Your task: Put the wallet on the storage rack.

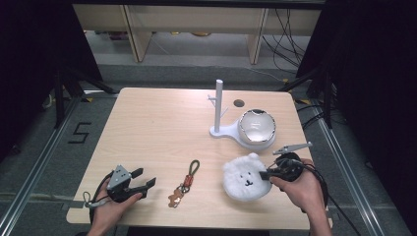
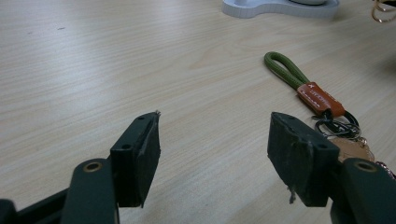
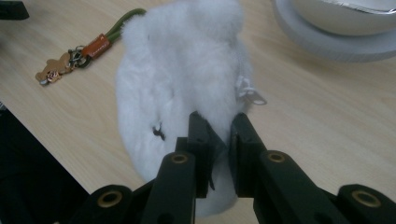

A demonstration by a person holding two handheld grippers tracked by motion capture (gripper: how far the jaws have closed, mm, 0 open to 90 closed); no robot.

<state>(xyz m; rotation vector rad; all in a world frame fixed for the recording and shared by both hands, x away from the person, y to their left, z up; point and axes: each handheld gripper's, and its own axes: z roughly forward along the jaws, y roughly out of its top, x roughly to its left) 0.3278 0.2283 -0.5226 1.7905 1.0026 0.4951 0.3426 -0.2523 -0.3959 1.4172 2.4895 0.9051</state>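
In the high view, lower right, the right gripper (image 1: 265,174) pinches the edge of a fluffy white bear-faced pouch (image 1: 244,178) on the pale wood-grain table (image 1: 157,128). At lower left, the left gripper (image 1: 143,179) has its fingers spread.

In the left gripper view, a braided green keychain (image 2: 312,91) with an orange leather tab lies at right.

In the right gripper view, black fingers (image 3: 201,140) clamp the plush fur at centre.

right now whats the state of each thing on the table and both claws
white bear pouch: pinched at its edge by the right claw
right claw: shut on the pouch's fur
left claw: open, nothing between its jaws
keychain: flat on the table, untouched
white stand: upright, hooks bare
round silver dome: sitting on the stand's base
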